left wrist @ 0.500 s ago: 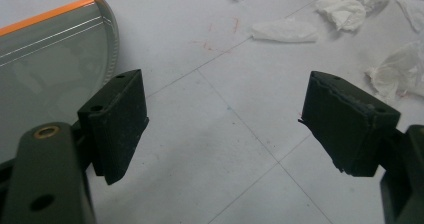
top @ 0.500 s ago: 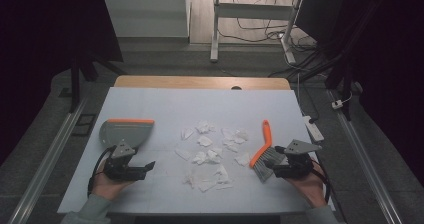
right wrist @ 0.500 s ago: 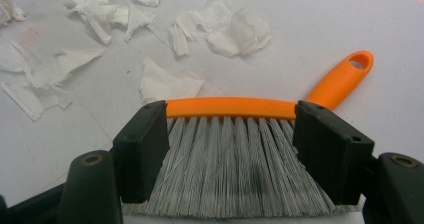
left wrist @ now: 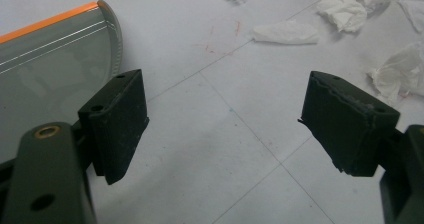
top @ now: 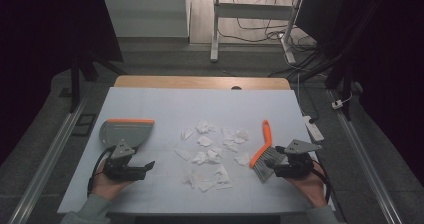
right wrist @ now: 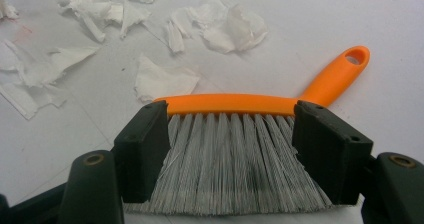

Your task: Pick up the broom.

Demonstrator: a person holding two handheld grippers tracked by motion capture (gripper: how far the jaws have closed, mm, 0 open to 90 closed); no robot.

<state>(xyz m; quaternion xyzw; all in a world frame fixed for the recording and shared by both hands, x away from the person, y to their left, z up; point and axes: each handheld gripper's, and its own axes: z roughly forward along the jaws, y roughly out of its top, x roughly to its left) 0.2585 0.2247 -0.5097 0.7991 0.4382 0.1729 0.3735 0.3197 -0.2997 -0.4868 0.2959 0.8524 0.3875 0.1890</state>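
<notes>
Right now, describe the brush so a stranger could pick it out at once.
On the white table, look right of the scattered paper scraps, near the front edge. The brush lies there with grey bristles fanned toward the right tongs. It alone has a curved orange handle with a hanging hole.

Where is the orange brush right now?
The brush lies on the table's right side in the high view, between the paper scraps and the right gripper.

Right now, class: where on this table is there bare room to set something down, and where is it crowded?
Bare: the far strip of the table beyond the paper scraps; the patch between dustpan and scraps; the near edge between the hands. Crowded: the middle, strewn with scraps, and the right side, where the brush lies close beside them.
</notes>
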